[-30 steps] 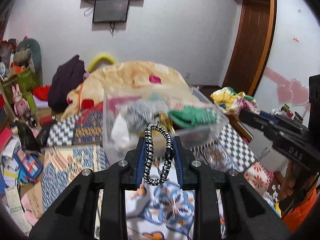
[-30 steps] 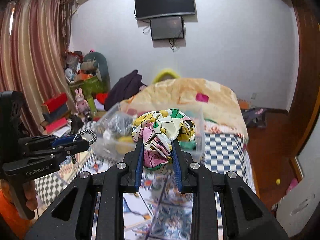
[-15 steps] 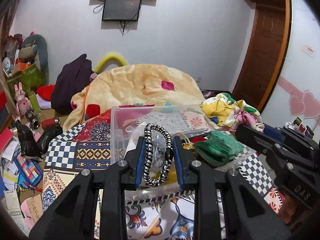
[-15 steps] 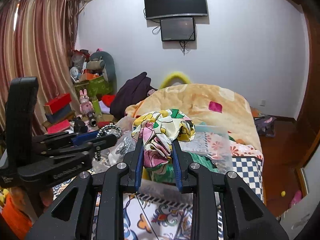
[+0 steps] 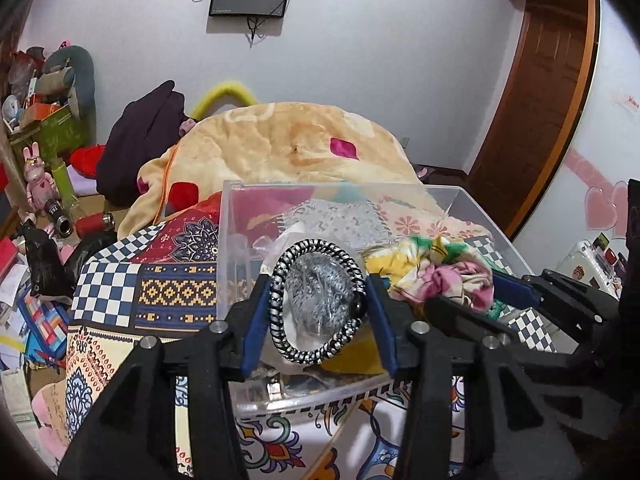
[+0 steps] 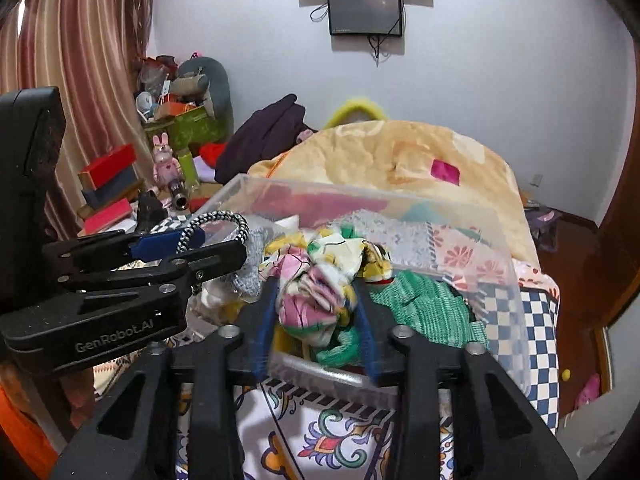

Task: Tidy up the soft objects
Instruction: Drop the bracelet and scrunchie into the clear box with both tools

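Observation:
My left gripper (image 5: 318, 304) is shut on a black-and-white braided hair tie (image 5: 280, 280) and holds it over the near edge of a clear plastic bin (image 5: 224, 240). The jaws stand wider than before, with the loop stretched between them. My right gripper (image 6: 316, 304) is shut on a floral cloth scrunchie (image 6: 316, 280), held over the same bin (image 6: 516, 320). The scrunchie also shows in the left wrist view (image 5: 440, 272). The left gripper and hair tie (image 6: 216, 224) show at the left of the right wrist view. A green knit cloth (image 6: 424, 308) and grey items lie in the bin.
The bin sits on a patterned quilt (image 5: 168, 292) on a bed, with a peach blanket (image 5: 288, 144) heaped behind it. Dark clothes (image 5: 144, 136), boxes and toys (image 6: 164, 160) crowd the left side. A wooden door (image 5: 536, 120) stands at the right.
Both grippers have moved forward and down over the bin. The left jaws have spread wider, and the hair tie loop has rounded out. The scrunchie has lowered toward the bin's contents.

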